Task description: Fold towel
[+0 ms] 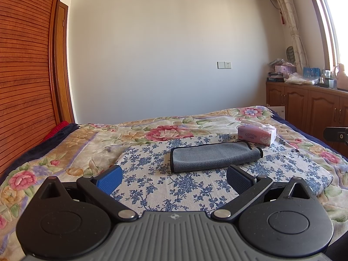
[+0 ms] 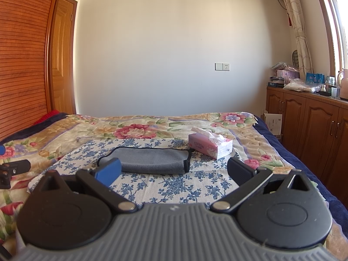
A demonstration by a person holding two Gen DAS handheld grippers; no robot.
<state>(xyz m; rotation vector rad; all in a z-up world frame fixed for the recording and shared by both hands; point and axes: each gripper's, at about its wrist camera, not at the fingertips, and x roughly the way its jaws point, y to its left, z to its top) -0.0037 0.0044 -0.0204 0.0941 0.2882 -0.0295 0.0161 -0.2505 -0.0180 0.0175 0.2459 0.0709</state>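
A grey towel with a black hem lies folded into a long strip on a blue-flowered cloth on the bed. It also shows in the right wrist view. My left gripper is open and empty, held short of the towel's near edge. My right gripper is open and empty, also short of the towel; its left blue pad overlaps the towel's left end in the view. Part of the right gripper shows at the right edge of the left wrist view.
A pink tissue pack lies just beyond the towel's right end. The bed has a flowered quilt. A wooden wardrobe stands on the left, wooden cabinets with clutter on the right, a white wall behind.
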